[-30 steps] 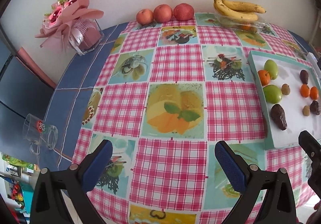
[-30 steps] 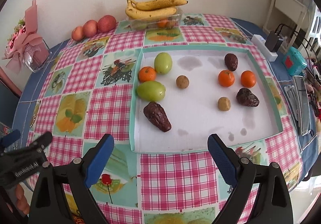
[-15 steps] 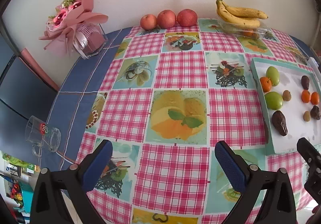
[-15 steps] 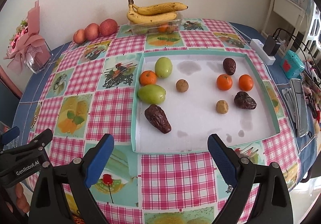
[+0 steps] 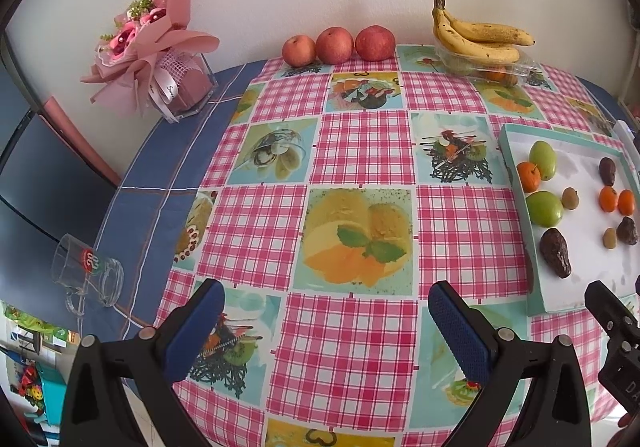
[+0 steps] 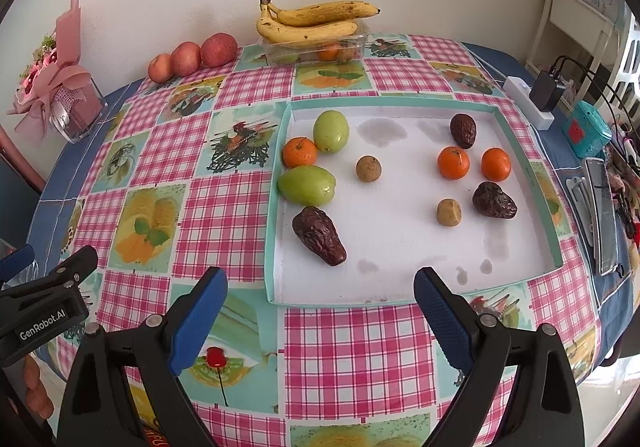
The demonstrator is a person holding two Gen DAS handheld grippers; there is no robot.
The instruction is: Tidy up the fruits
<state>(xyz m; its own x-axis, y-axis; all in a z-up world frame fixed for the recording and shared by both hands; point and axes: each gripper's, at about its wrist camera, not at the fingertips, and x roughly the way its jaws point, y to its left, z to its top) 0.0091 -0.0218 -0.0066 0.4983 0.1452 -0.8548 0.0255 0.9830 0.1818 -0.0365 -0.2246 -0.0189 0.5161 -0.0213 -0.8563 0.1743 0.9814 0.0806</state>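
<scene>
A shallow white tray with a teal rim lies on the checked tablecloth. In it lie two green fruits, three oranges, three dark wrinkled fruits and two small tan round ones. My right gripper hovers open over the tray's near edge, nothing between its blue pads. My left gripper is open over bare cloth, left of the tray. Each gripper's black body shows at the edge of the other's view.
Against the far wall sit three red apples and bananas on a clear fruit box. A pink bouquet stands far left, a glass mug lies near the left edge. A power strip, phone and small items crowd the right side.
Both views shift slightly, showing a little more of the wall behind the table. The fruits and tray lie as before and both grippers stay open.
</scene>
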